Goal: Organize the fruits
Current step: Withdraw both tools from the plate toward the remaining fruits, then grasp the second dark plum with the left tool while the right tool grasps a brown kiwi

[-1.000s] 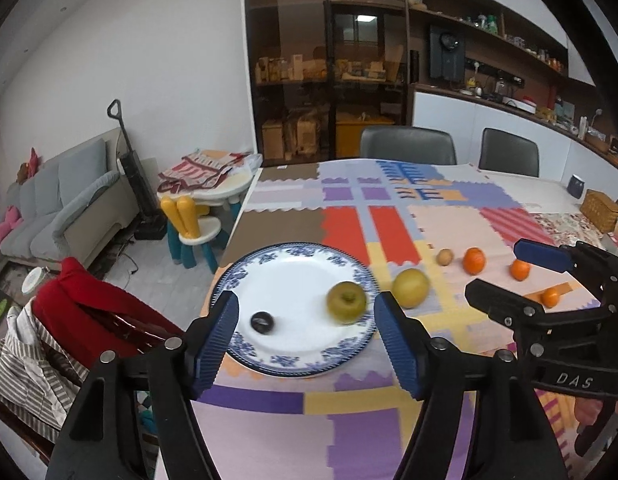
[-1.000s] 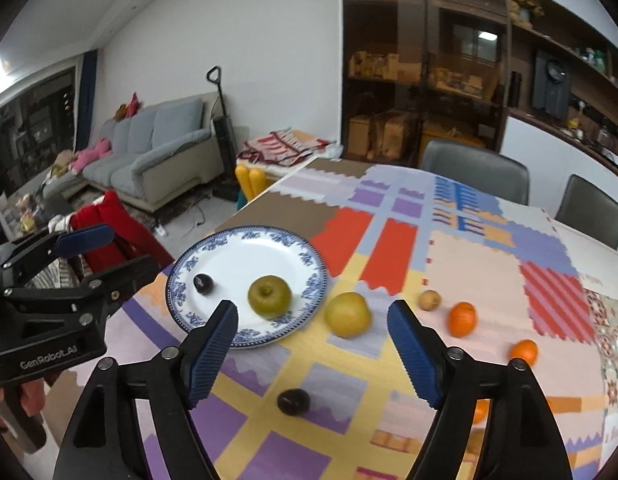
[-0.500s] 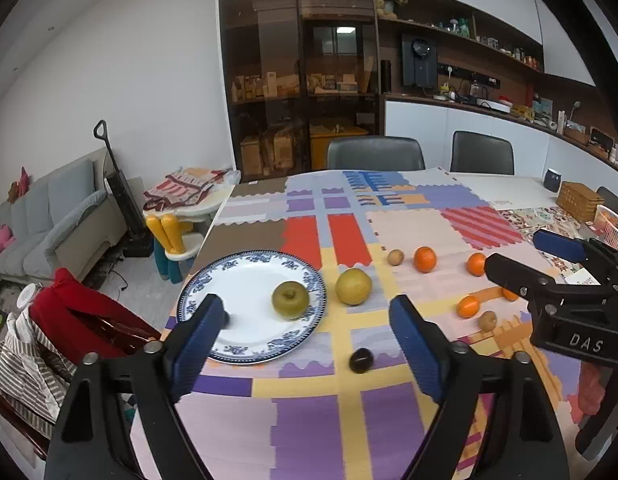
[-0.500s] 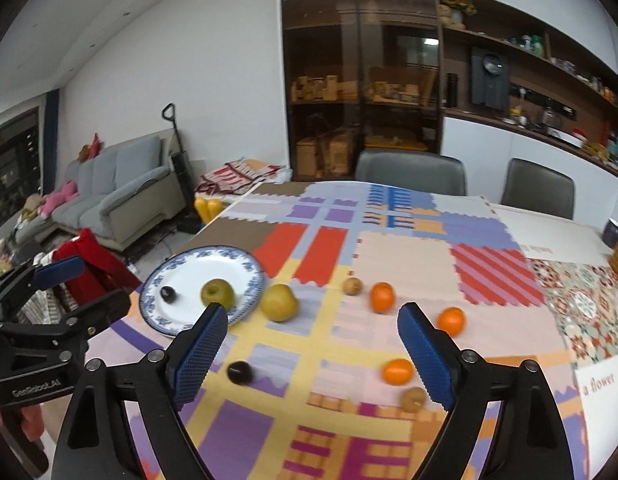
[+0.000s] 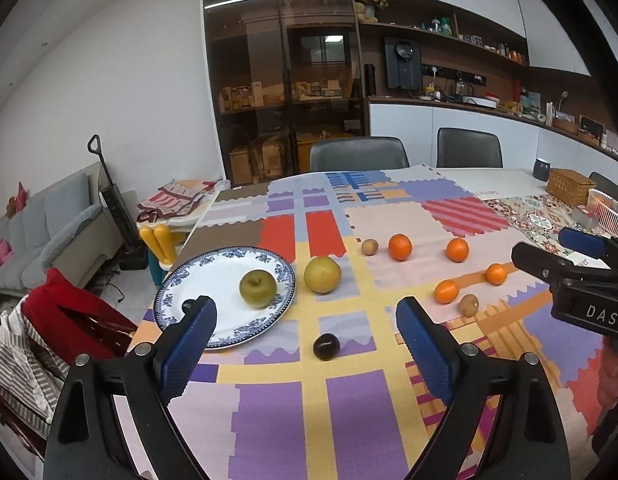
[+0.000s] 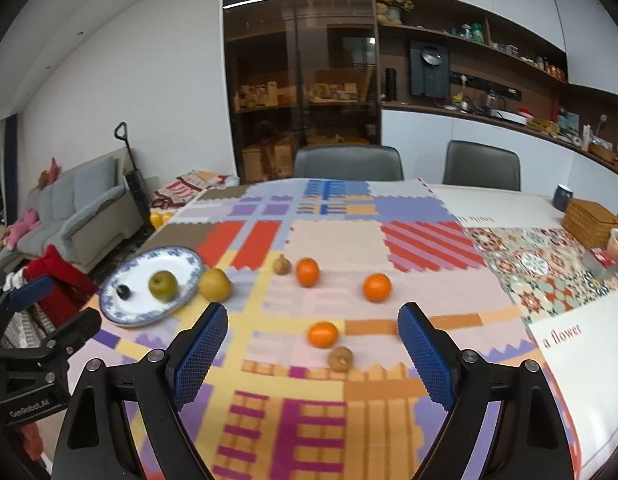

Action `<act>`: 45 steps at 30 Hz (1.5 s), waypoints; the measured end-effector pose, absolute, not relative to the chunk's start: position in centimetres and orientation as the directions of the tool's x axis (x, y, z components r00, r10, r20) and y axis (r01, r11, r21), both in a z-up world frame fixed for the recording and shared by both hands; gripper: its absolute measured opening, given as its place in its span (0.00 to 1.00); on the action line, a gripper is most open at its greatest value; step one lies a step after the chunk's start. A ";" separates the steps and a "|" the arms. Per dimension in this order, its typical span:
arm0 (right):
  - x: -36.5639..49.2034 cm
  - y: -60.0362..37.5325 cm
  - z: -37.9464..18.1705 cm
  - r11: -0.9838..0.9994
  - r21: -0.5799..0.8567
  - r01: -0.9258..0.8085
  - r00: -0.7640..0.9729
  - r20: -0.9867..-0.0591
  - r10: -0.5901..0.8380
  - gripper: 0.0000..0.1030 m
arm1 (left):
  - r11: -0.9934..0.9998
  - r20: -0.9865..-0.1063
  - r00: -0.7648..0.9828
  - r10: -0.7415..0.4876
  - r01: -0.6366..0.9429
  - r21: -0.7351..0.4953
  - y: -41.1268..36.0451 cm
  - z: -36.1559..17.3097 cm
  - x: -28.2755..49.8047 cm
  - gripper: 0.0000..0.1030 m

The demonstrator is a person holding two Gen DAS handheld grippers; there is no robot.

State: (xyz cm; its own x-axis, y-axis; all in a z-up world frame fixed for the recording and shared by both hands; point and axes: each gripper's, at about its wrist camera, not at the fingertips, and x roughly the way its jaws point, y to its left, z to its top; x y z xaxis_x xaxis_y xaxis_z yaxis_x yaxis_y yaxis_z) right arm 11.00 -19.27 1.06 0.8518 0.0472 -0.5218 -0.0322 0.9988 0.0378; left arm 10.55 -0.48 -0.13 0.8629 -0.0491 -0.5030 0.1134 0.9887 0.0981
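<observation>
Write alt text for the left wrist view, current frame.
The open left gripper points over a patchwork tablecloth with nothing between its blue pads. A blue-rimmed plate holds a green apple and a small dark fruit; a yellow pear, a dark plum, oranges and small brown fruits lie beyond.

The left gripper [image 5: 301, 334] and right gripper [image 6: 311, 340] both point downward, jaws wide and empty, the left's having just been opening.

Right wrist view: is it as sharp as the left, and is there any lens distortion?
Right wrist view: motion-smeared, the oranges and plate soft. Left wrist view: crisp, the green apple clear. Both: fisheye bending and dark corners.
</observation>
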 end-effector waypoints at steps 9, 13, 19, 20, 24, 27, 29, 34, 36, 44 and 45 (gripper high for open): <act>11.6 -20.1 -1.9 1.000 0.003 0.018 0.819 -0.573 -0.013 0.85 | 0.991 -0.575 0.818 -0.021 0.094 0.098 -0.7 -3.4 11.9 0.89; 11.9 -20.1 -3.0 0.999 -0.023 0.030 0.810 -0.585 -0.038 0.85 | 0.991 -0.599 0.801 -0.011 0.089 0.101 -0.7 -4.8 12.4 0.89; 12.6 -20.2 -4.8 0.999 -0.030 0.037 0.791 -0.611 -0.048 0.85 | 0.989 -0.623 0.782 0.000 0.094 0.118 -0.9 -6.6 13.3 0.89; 12.8 -20.3 -5.0 0.999 -0.027 0.037 0.788 -0.614 -0.046 0.85 | 0.988 -0.628 0.778 0.003 0.093 0.120 -1.0 -6.8 13.5 0.89; 13.9 -20.7 -6.3 0.999 -0.024 0.048 0.767 -0.640 -0.052 0.85 | 0.988 -0.656 0.755 0.007 0.097 0.122 -1.1 -7.9 14.9 0.89; 14.8 -20.8 -6.9 0.999 -0.012 0.051 0.753 -0.657 -0.047 0.84 | 0.988 -0.674 0.739 0.007 0.099 0.118 -1.2 -8.6 15.8 0.88; 15.4 -20.9 -7.4 0.999 -0.003 0.054 0.744 -0.667 -0.042 0.81 | 0.989 -0.686 0.728 0.005 0.099 0.112 -1.2 -9.0 16.3 0.84; 16.9 -20.9 -8.6 0.999 0.013 0.045 0.714 -0.700 -0.023 0.72 | 0.990 -0.708 0.706 -0.005 0.106 0.098 -1.5 -9.7 17.7 0.76; 17.4 -20.9 -9.0 0.999 0.023 0.039 0.702 -0.712 -0.011 0.70 | 0.990 -0.716 0.698 -0.010 0.110 0.093 -1.6 -10.0 18.2 0.73; 19.0 -21.1 -10.3 0.998 0.052 0.028 0.663 -0.748 0.020 0.56 | 0.991 -0.748 0.663 -0.035 0.118 0.059 -1.7 -10.9 19.5 0.52; 19.2 -21.0 -10.4 0.998 0.051 0.028 0.660 -0.751 0.020 0.54 | 0.991 -0.753 0.657 -0.038 0.119 0.054 -1.7 -11.1 19.6 0.50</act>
State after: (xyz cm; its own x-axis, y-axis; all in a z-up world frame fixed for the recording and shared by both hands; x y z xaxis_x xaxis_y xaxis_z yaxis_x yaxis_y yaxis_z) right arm 19.16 -21.02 -10.43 0.6596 0.0205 -0.7513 0.0276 0.9983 0.0514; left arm 19.60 -1.66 -11.08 0.6570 -0.0379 -0.7530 0.1187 0.9915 0.0537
